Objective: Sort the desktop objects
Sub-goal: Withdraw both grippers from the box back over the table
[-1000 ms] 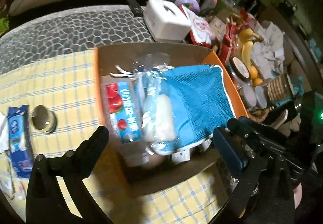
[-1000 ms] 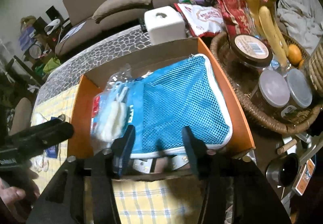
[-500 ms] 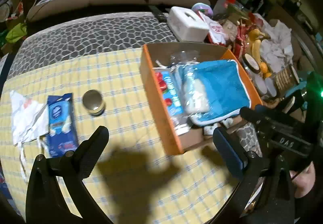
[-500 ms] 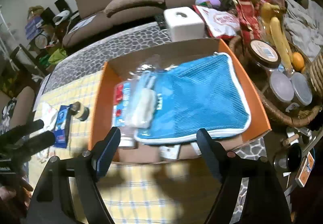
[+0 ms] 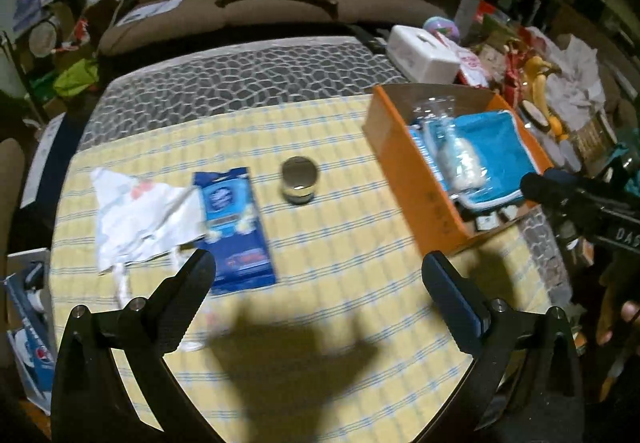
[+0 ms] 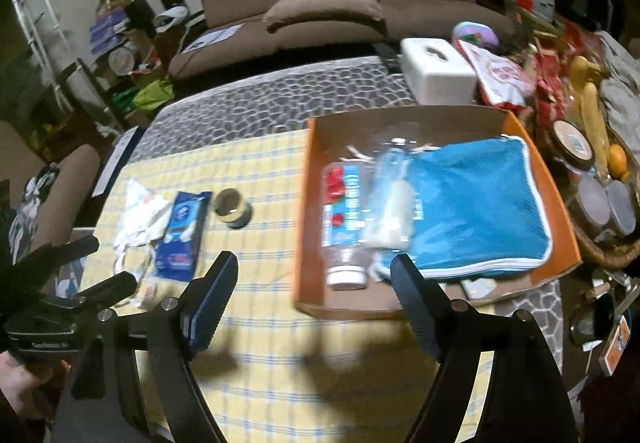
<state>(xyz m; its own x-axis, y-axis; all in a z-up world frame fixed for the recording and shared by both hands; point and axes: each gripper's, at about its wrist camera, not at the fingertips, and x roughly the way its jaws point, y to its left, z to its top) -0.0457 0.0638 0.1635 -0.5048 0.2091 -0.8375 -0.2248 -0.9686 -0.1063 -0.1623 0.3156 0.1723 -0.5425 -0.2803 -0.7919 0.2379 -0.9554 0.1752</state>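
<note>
While three things lie loose on the yellow cloth (image 5: 328,243), roughly half done, by the look of it. Already in the orange box (image 6: 308,211): blue mesh pouch (image 6: 476,203), clear bottle with red and blue label (image 6: 340,219), clear bag holding something white (image 6: 394,203), and small white bits at the near end, too unclear to name. Left on the cloth, well apart from the box: small round jar (image 5: 300,179), blue packet (image 5: 236,227) just beside it, crumpled white bag (image 5: 140,215) touching the packet's far side. Left gripper (image 5: 316,283) hovering over the cloth near the packet, jaws wide apart, nothing between them. Right gripper (image 6: 312,283) over the box's near left corner, jaws just opened wide, holding nothing. Probably next: picking up jar or packet and carrying it to the box. Room remaining only along the box's far wall, so stacking on the pouch likely. Clutter beyond the box, such as the white tissue box (image 6: 436,71), seemingly not part of the sort.
</note>
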